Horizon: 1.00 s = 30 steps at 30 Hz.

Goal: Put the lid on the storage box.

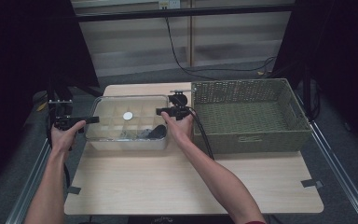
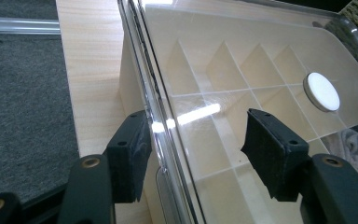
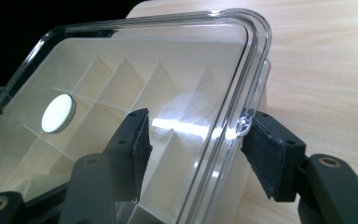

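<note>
A clear plastic compartment box (image 1: 121, 143) with a transparent lid (image 2: 242, 56) sits on the wooden table. A white disc (image 1: 127, 115) lies on the lid, also seen as the disc (image 2: 323, 91) and the disc (image 3: 58, 113). My left gripper (image 1: 93, 120) is at the box's left end. In the left gripper view, my left gripper (image 2: 196, 140) straddles the lid's rim, open. My right gripper (image 1: 161, 111) is at the box's right end. In its own view, my right gripper (image 3: 193, 140) stands open astride the lid (image 3: 135, 65) rim, the outer pad (image 3: 270, 154) close beside a small tab.
A green woven basket (image 1: 249, 140) stands right of the box, close behind my right hand. A dark object (image 1: 156, 131) and grey cloth (image 2: 354, 144) lie in the box's near compartments. Bare tabletop (image 1: 191, 186) spreads in front. A cable (image 1: 205, 135) trails from the right gripper.
</note>
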Available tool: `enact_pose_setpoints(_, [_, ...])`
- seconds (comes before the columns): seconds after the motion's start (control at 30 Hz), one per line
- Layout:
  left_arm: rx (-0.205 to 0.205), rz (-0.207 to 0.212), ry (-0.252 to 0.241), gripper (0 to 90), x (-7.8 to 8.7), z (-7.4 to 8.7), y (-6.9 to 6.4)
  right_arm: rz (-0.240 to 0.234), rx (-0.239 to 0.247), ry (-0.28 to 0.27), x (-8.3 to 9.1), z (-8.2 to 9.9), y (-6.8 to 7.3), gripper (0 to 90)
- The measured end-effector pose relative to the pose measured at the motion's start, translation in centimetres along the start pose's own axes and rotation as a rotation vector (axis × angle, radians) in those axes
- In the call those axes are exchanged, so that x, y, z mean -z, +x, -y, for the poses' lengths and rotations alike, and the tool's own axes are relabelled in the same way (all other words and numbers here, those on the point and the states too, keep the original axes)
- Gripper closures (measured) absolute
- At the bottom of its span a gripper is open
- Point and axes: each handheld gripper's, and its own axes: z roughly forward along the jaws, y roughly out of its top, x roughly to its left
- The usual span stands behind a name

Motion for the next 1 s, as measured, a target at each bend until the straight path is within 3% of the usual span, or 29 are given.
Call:
enact_pose_setpoints(0.2, [0.001,0.002,0.014,39.4,-0.14,0.06,0.14,0.014,-0.003,0.010,-0.09,0.26,0.07,41.1])
enact_pose_setpoints(0.37, [0.001,-0.012,0.030,33.7,-0.22,0.11,-0.19,0.019,0.025,0.002,-0.32,0.61,0.11,40.1])
enact_pose_setpoints(0.8, [0.002,0.004,0.008,33.2,-0.67,0.18,-0.22,0.025,0.037,0.003,-0.27,0.82,0.15,33.9])
enact_pose_setpoints(0.93, [-0.016,0.004,0.017,32.6,-0.33,0.32,-0.22,0.030,0.047,-0.001,-0.27,0.82,0.20,32.7])
enact_pose_setpoints(1.0, [-0.006,-0.002,-0.003,29.2,0.00,0.39,-0.06,0.027,0.052,-0.004,-0.33,0.82,0.15,31.2])
